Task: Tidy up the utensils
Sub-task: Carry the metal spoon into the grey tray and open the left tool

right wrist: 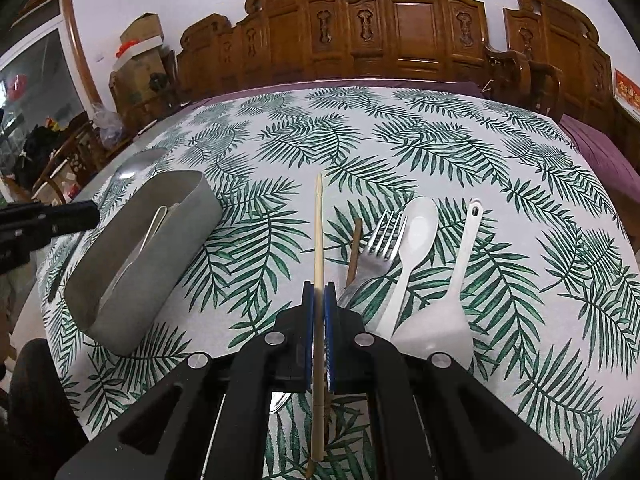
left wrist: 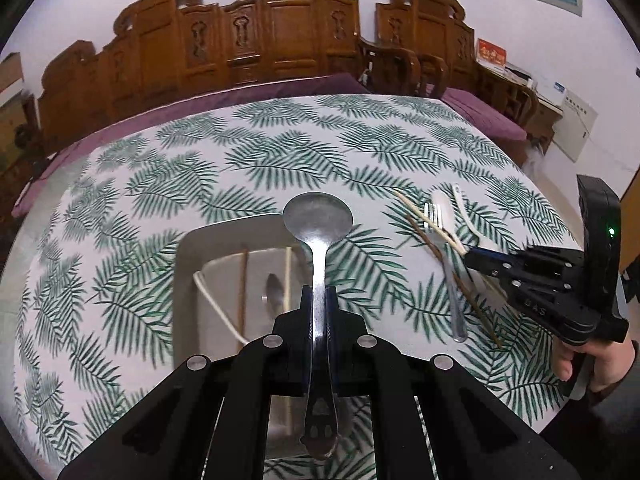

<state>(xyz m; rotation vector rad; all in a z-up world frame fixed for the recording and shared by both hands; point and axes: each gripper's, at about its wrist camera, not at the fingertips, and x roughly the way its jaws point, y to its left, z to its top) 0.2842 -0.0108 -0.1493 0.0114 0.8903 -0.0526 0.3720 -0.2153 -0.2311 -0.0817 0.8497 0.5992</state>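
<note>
Utensils lie split between a grey tray [left wrist: 188, 280] and the leaf-print tablecloth [left wrist: 280, 148]. The left gripper [left wrist: 319, 300] is clenched on a metal spoon [left wrist: 318, 240]: its 2 blue-edged fingers [left wrist: 306, 312] pinch the handle at about mid-length, so the round bowl sticks out ahead of the fingertips and the decorated handle end runs back under the gripper body toward the camera. The spoon is off the table, its bowl over the tray's far right corner. Inside the tray are a dark chopstick [left wrist: 241, 292], a pale chopstick [left wrist: 288, 276], a small metal spoon [left wrist: 274, 292] and a white-handled utensil [left wrist: 216, 308] curving along the left side.

The right gripper [right wrist: 319, 300] grasps a light bamboo chopstick [right wrist: 318, 232] between its fingers [right wrist: 329, 312]. That stick runs nearly straight along the gripper's axis, its tip well ahead of the fingertips and its other end reaching back beneath the gripper. Just right of those fingers, a dark chopstick end [right wrist: 354, 248] and a metal fork [right wrist: 382, 240] rest on the cloth, tines pointing away. Beside the fork lies a white plastic spoon [right wrist: 416, 232], and further right a white rice paddle [right wrist: 460, 280], its handle hole at the far end. From the left wrist view, a hand [left wrist: 592, 360] grips the right gripper's handle at the table's right edge. Carved wooden chairs [right wrist: 412, 28] line the far side.
</note>
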